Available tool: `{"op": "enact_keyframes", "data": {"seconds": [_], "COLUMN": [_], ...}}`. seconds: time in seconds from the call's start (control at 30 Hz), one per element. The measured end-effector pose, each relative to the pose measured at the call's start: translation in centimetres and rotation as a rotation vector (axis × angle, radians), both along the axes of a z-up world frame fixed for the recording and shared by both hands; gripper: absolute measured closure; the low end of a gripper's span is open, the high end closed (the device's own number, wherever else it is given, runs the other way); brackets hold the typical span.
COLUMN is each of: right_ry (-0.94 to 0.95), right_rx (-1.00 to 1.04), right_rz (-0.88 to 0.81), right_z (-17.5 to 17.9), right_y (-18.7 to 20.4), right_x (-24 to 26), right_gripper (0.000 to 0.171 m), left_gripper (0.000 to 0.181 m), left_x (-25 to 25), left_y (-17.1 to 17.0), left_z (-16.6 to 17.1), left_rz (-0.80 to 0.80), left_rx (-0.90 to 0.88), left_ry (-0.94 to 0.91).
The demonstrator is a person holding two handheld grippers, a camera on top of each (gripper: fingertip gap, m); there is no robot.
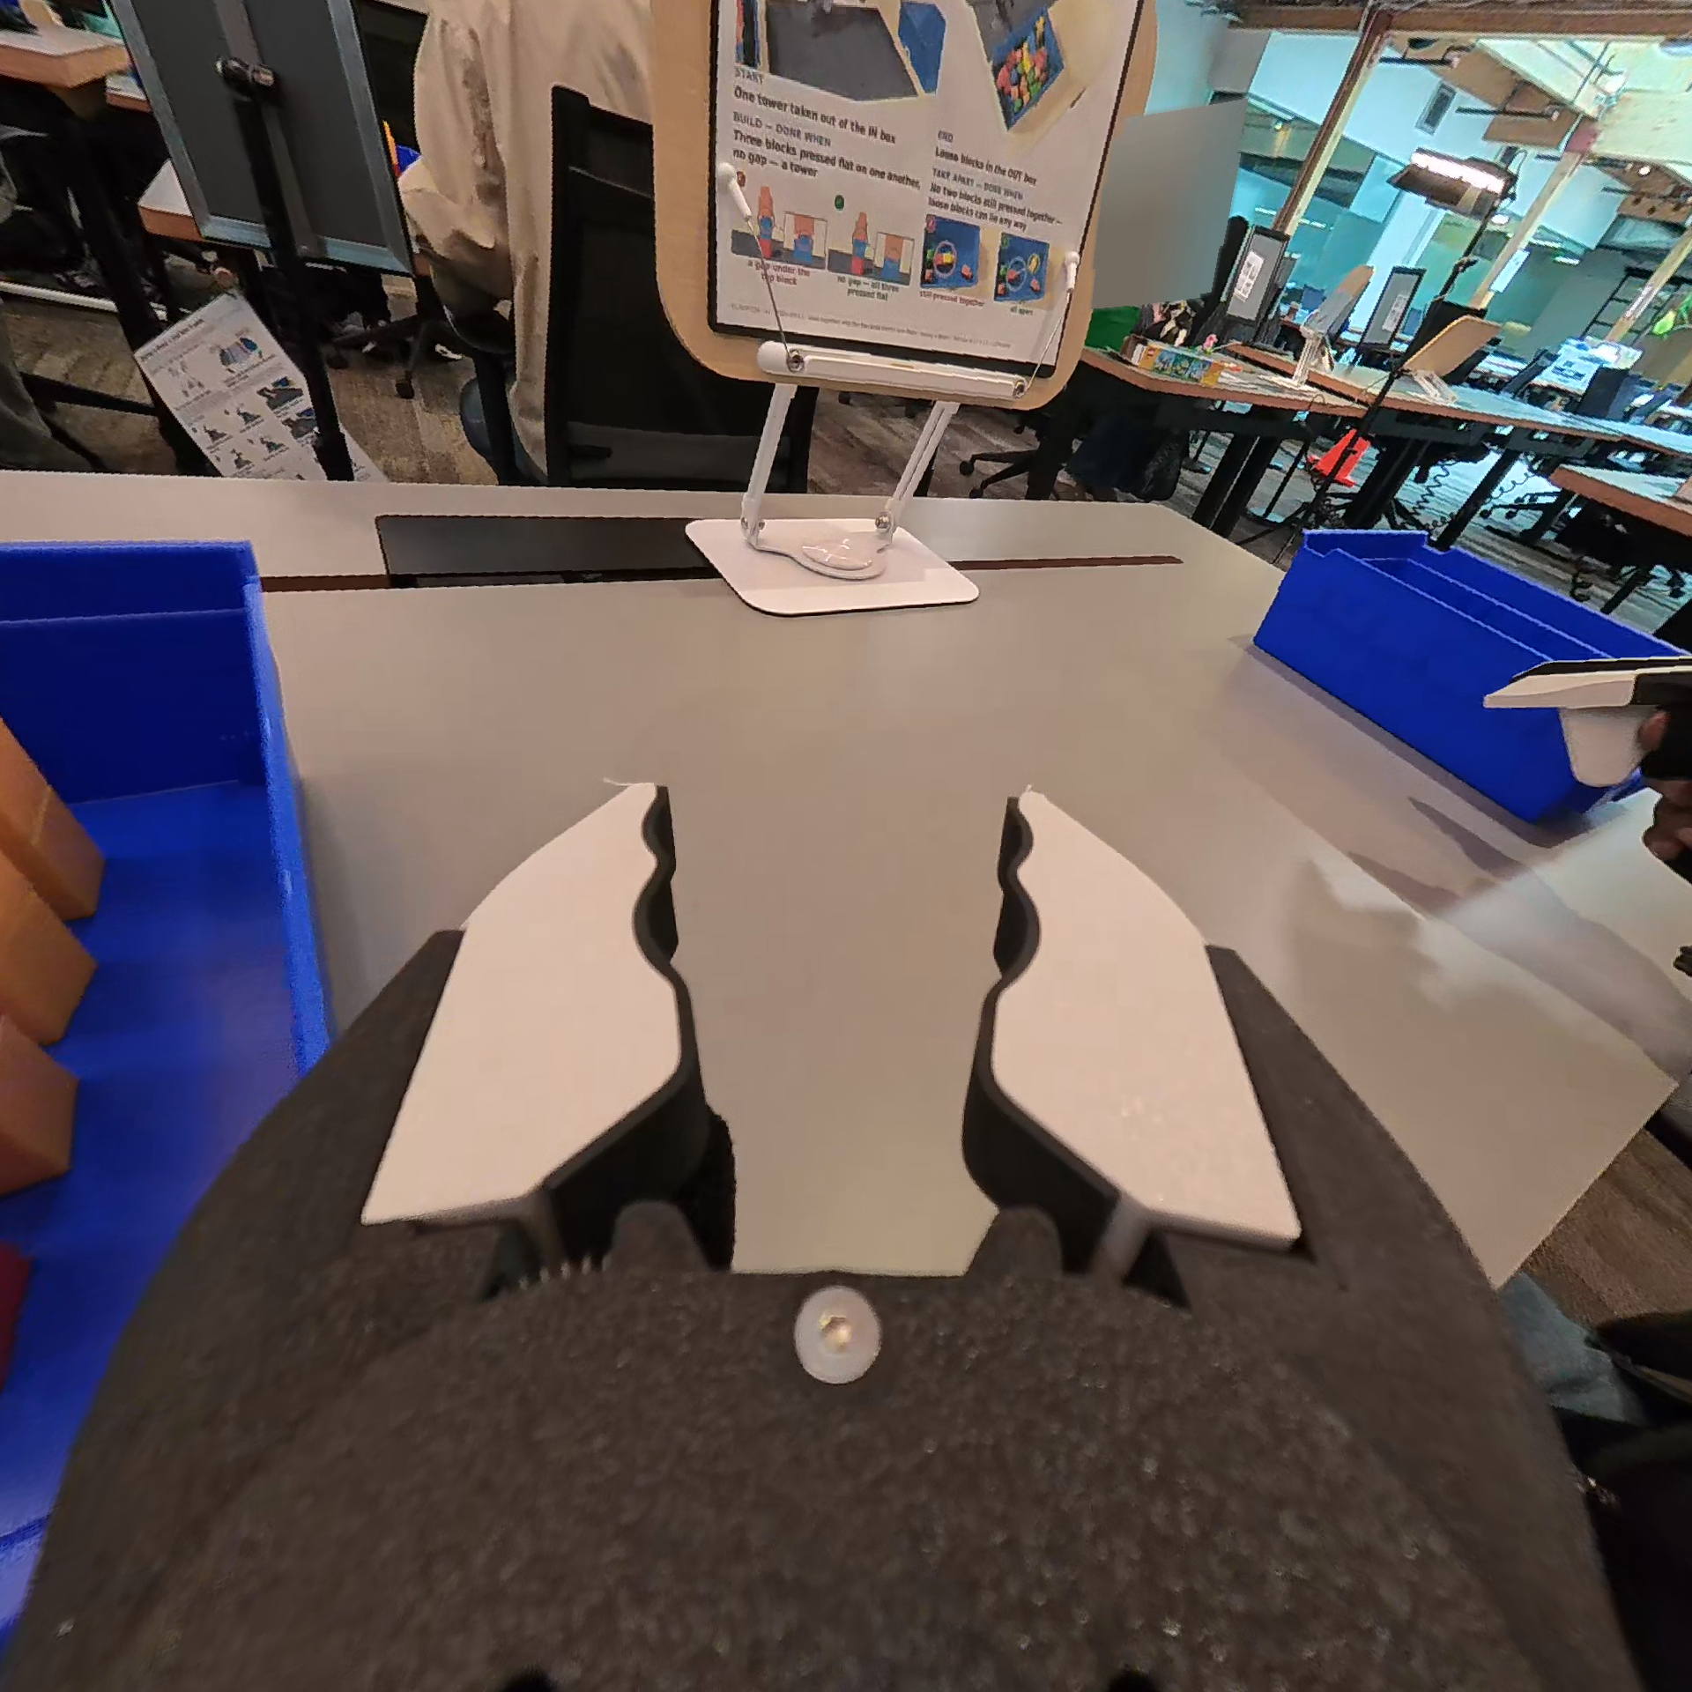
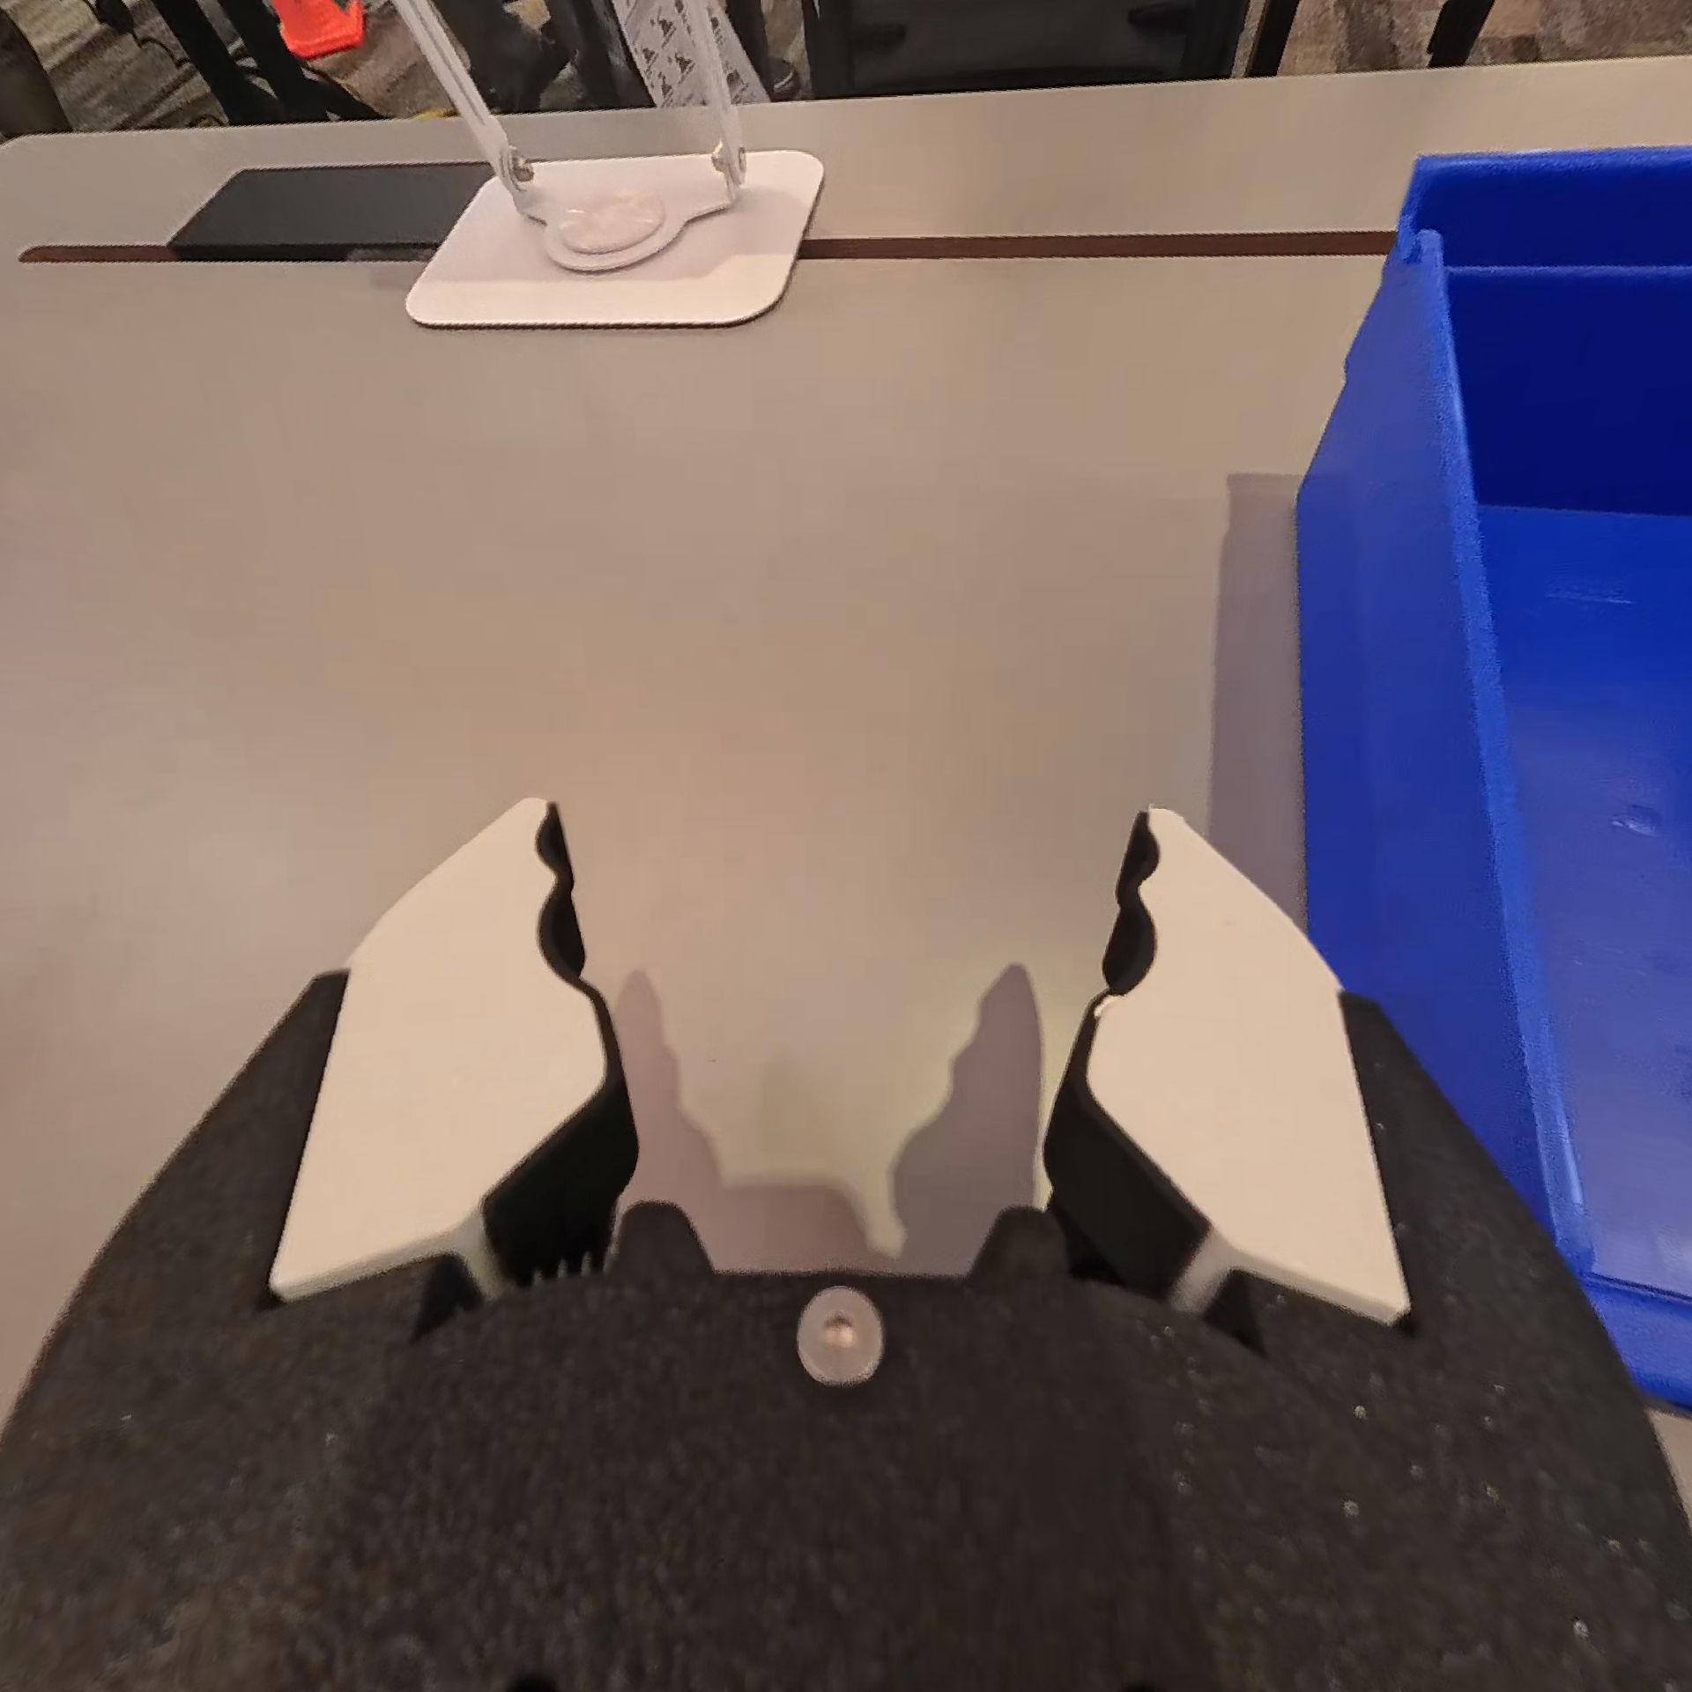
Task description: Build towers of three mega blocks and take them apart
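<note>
Left wrist view, left claw (image 1: 835,795) released over bare table (image 1: 824,696), right claw (image 2: 847,810) released beside bin (image 2: 1392,732)

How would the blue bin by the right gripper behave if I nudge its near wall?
The blue bin looks like thin moulded plastic, and what shows of its inside is bare, so it is probably light and would slide on the smooth grey table. Its broad base makes tipping unlikely. The right gripper is open beside it.

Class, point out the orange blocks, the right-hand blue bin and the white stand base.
orange blocks (image 1: 37,952): left wrist view, side face of the middle block.
right-hand blue bin (image 2: 1382,824): right wrist view, outer side wall.
white stand base (image 2: 696,284): right wrist view, bare front plate.
</note>
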State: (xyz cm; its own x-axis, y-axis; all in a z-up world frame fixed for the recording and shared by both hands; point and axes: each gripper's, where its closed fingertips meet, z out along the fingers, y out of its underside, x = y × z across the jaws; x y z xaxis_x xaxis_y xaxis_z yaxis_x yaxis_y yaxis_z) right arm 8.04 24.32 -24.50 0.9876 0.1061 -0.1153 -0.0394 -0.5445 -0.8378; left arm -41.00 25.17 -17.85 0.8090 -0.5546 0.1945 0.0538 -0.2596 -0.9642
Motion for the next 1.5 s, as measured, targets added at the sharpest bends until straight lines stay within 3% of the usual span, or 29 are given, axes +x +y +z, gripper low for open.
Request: {"op": "enact_keyframes", "data": {"seconds": [0.27, 0.53, 0.77, 0.97, 1.17, 1.5], "right_ry": [0.007, 0.009, 0.021, 0.029, 0.04, 0.034], "right_rx": [0.002, -0.011, -0.016, -0.013, -0.016, -0.029], "right_rz": [0.023, 0.038, 0.048, 0.059, 0.066, 0.078], "right_z": [0.1, -0.2, -0.3, -0.2, -0.2, -0.5], "right_y": [-0.1, -0.1, -0.2, -0.3, -0.4, -0.4], "right_x": [-0.5, -0.7, -0.7, -0.9, -0.9, -1.2], "right_gripper": [0.06, 0.06, 0.061, 0.061, 0.061, 0.061], "left_gripper": [0.114, 0.114, 0.113, 0.113, 0.112, 0.105], "left_x": [-3.1, -10.5, -16.6, -19.1, -19.3, -19.5], "left_y": [-1.7, -3.3, -3.0, -1.4, 0.9, 4.3], "left_z": [0.9, 4.2, 4.5, 3.3, 0.0, -4.8], "left_rz": [0.052, 0.202, 0.322, 0.333, 0.309, 0.413], "left_rx": [0.004, 0.043, 0.005, -0.062, -0.169, -0.293], "left_ry": [0.055, 0.084, 0.146, 0.171, 0.211, 0.281]}}
